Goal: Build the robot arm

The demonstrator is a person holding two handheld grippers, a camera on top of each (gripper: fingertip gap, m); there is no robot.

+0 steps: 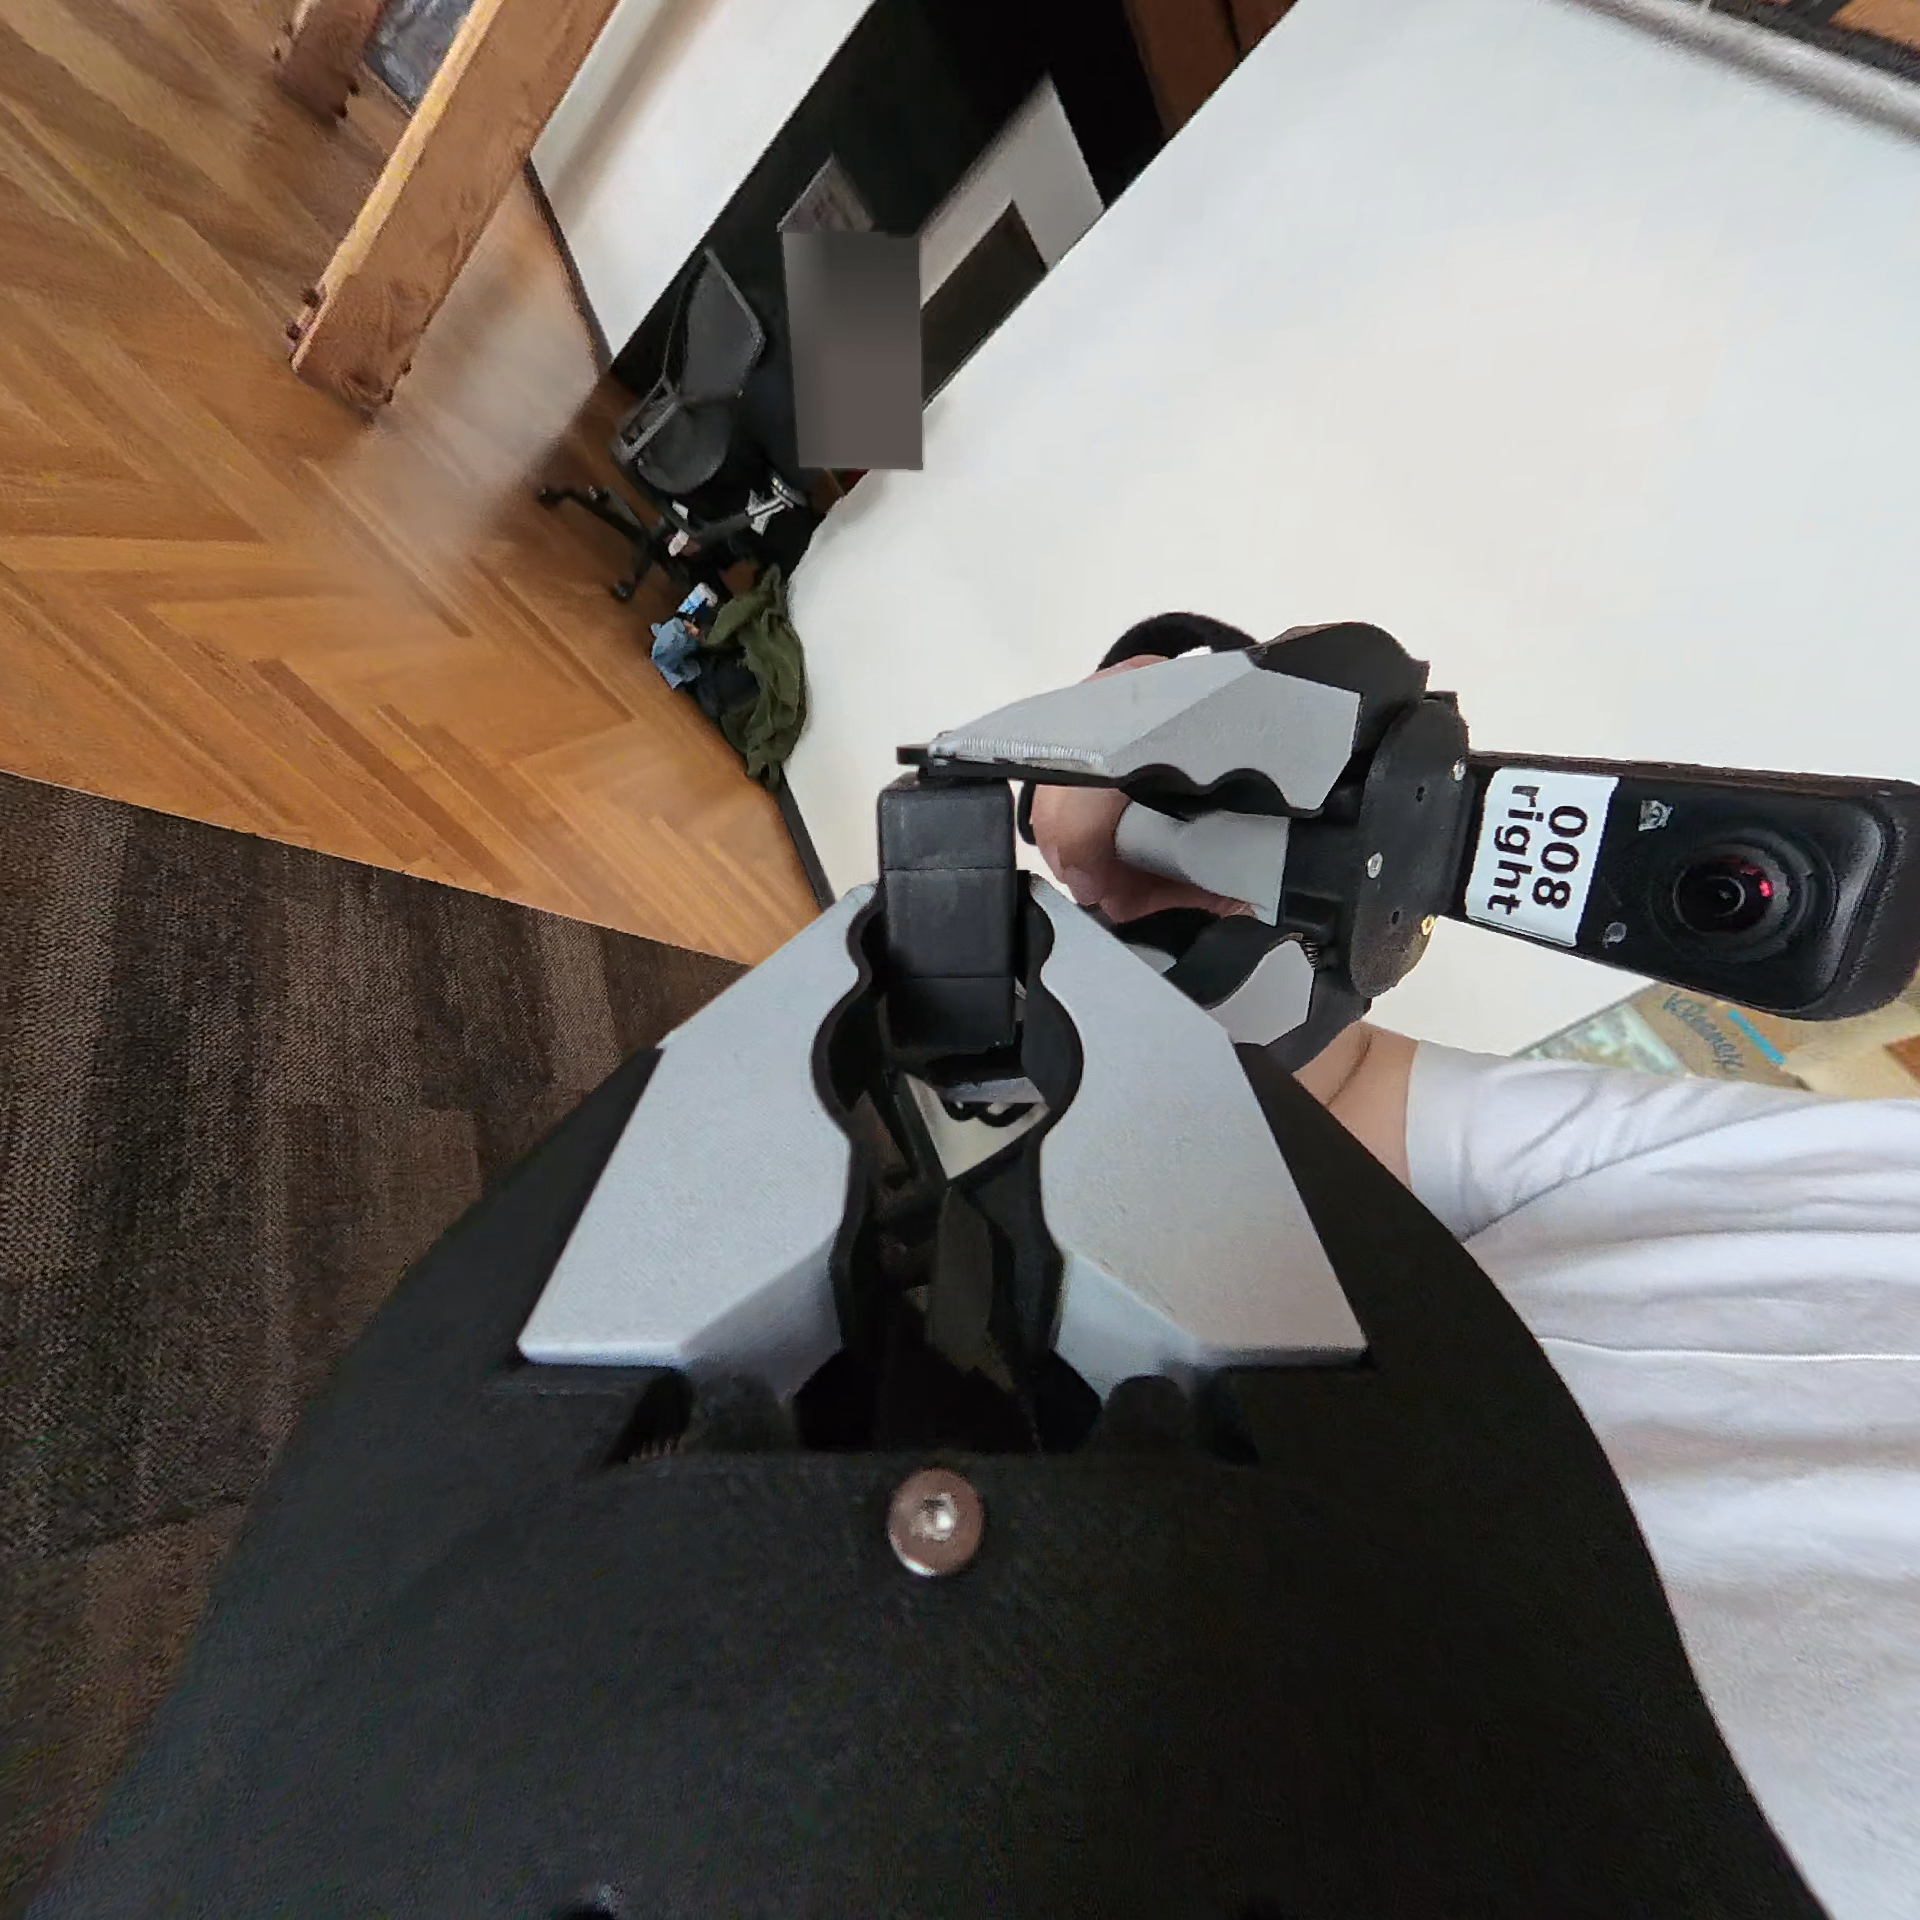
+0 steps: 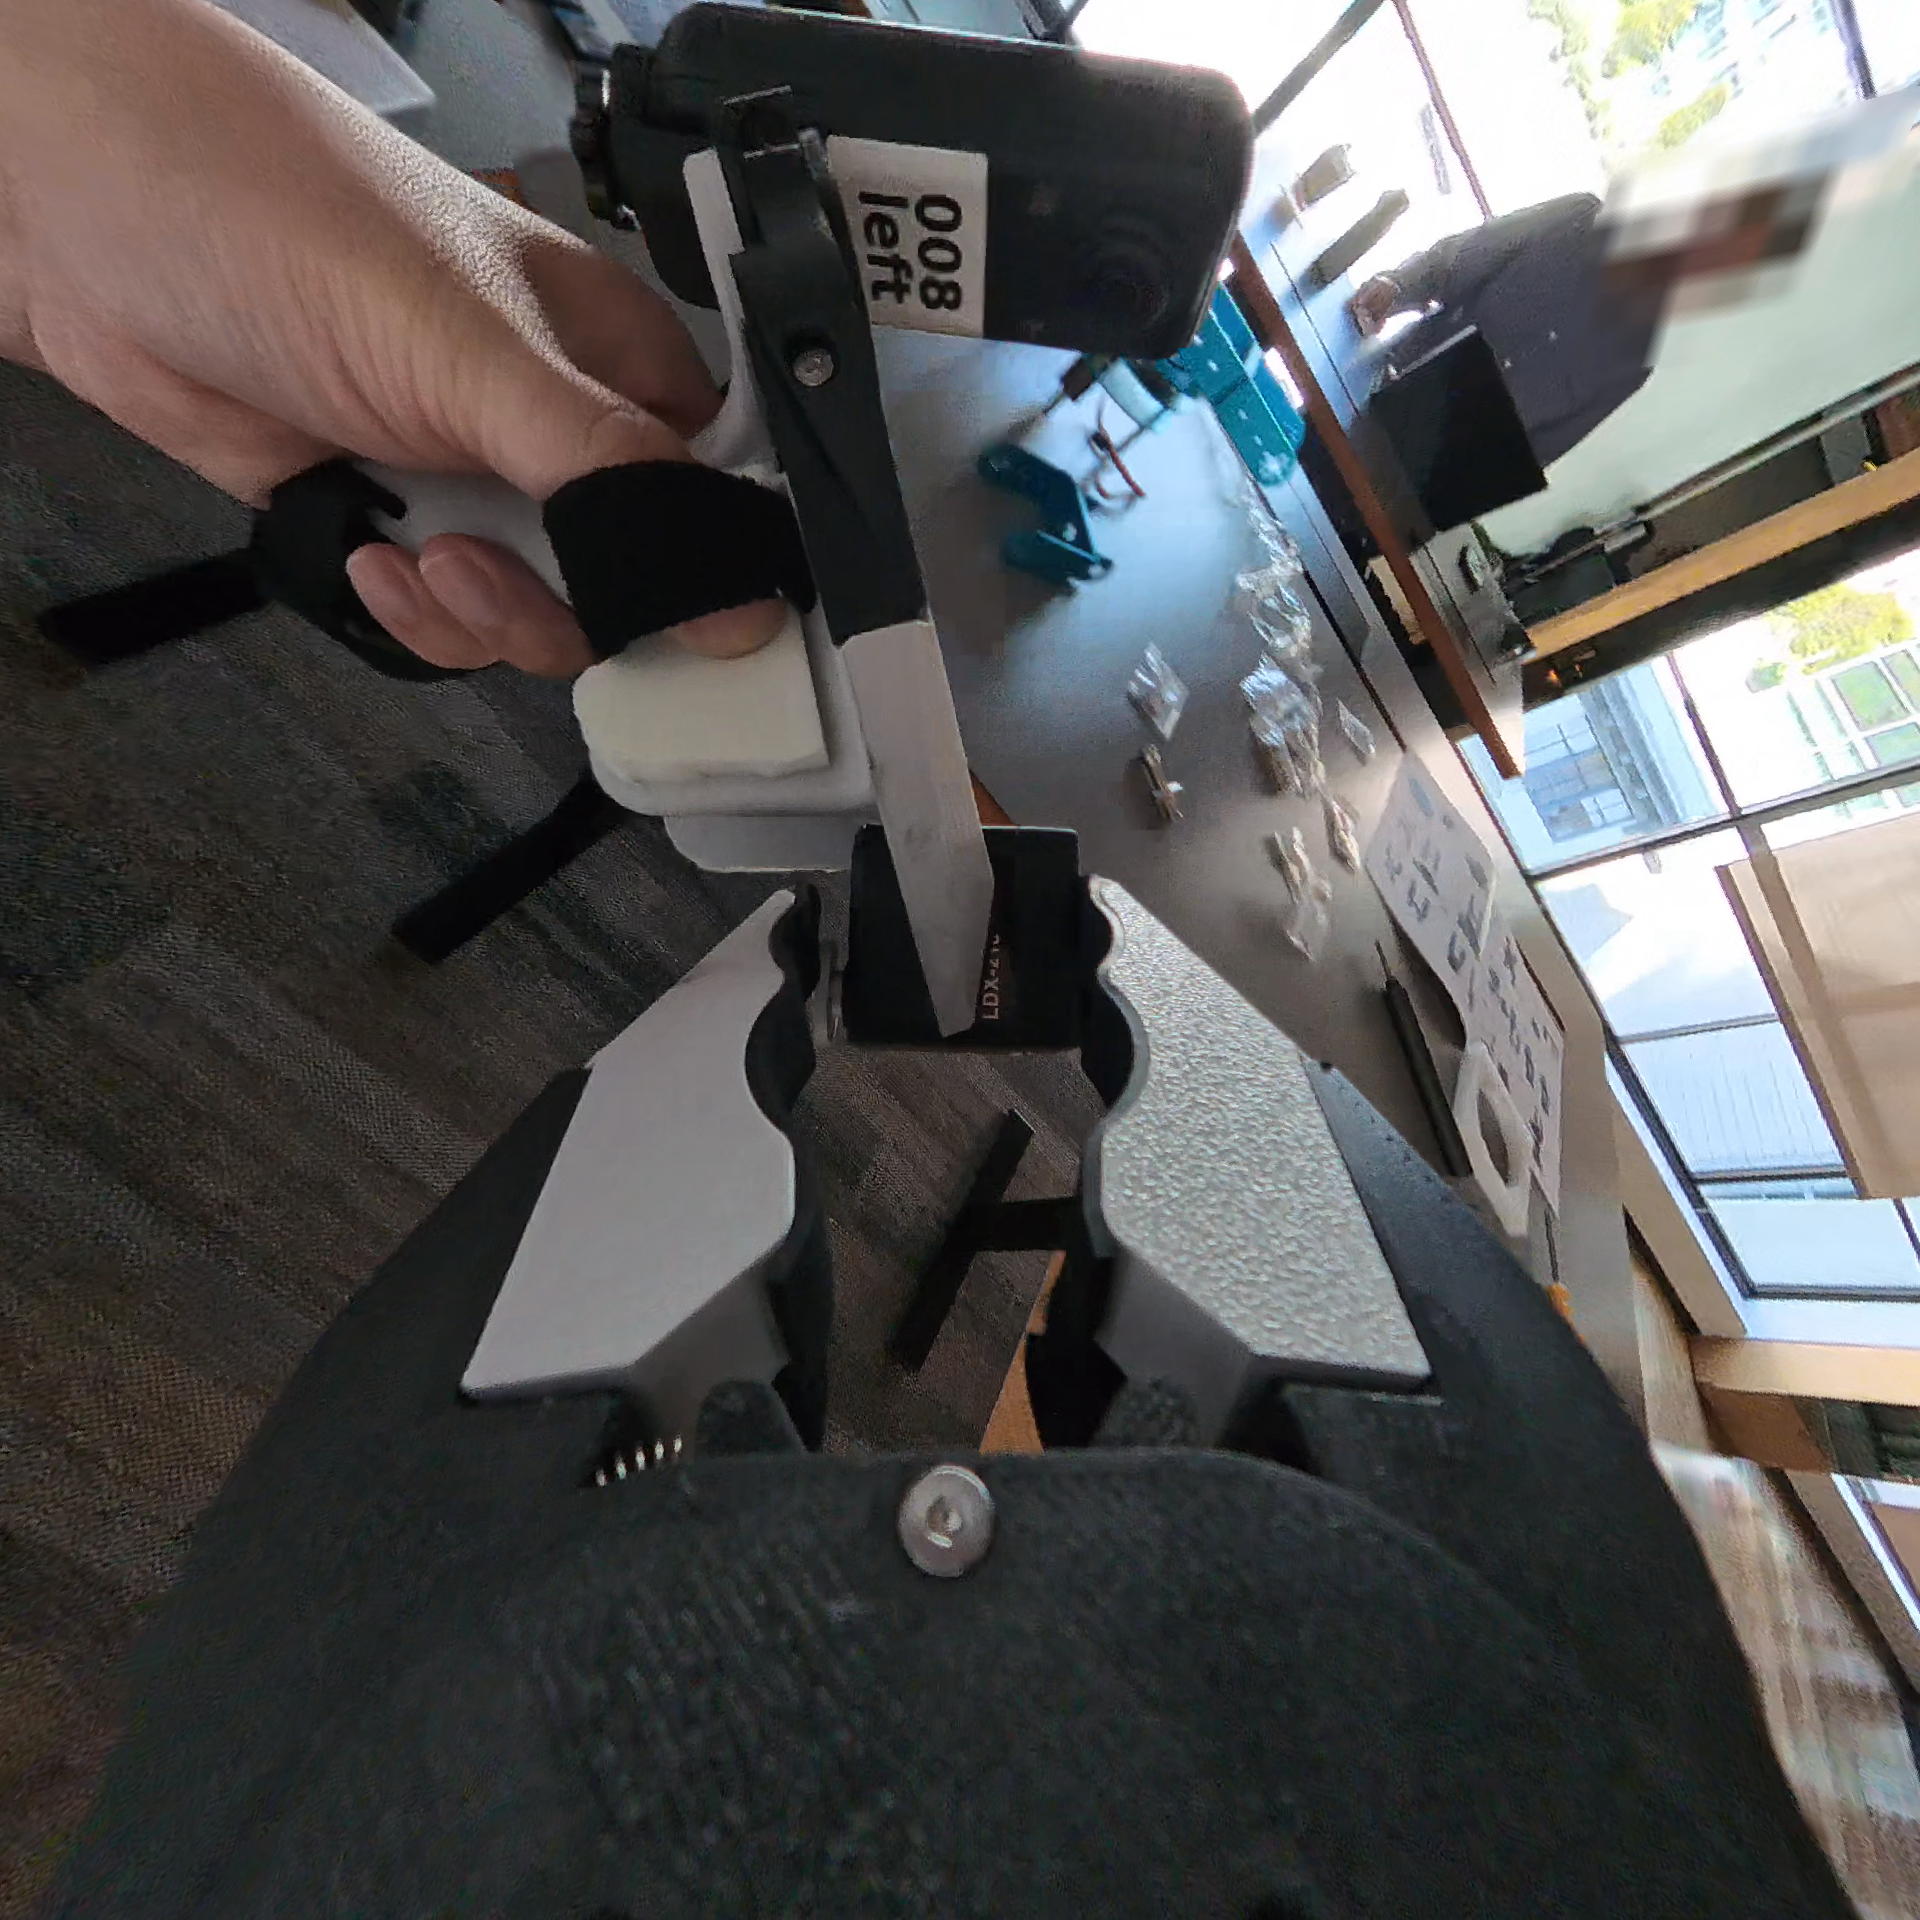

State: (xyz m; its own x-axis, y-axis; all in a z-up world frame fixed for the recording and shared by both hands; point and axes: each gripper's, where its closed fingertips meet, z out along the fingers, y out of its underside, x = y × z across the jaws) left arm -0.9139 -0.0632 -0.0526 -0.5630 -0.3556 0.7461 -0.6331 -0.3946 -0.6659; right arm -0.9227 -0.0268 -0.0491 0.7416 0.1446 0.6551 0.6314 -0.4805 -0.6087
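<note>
A small black servo block (image 1: 945, 862) is held in the air between both grippers. My left gripper (image 1: 948, 914) is shut on it, with its grey fingers pressing the block's two sides. My right gripper's upper finger (image 1: 1091, 717) lies flat on the block's top end. In the right wrist view my right gripper (image 2: 951, 920) is shut on the same servo (image 2: 1039, 914), one fingertip on each side. One grey finger (image 2: 925, 831) of the left gripper crosses the front of the servo. A hand (image 2: 312, 312) grips the left gripper's handle.
A dark table (image 2: 1143, 644) to the right bears a blue metal bracket (image 2: 1039, 520), several small bags of parts (image 2: 1278, 707), paper sheets (image 2: 1455, 904) and a white frame part (image 2: 1496, 1132). Grey carpet (image 1: 260, 1143), wood floor (image 1: 208, 520) and an office chair (image 1: 696, 395) lie below. A white-shirted person (image 1: 1714, 1299) is close on the right. Less than 4 cm separates the two grippers' tips.
</note>
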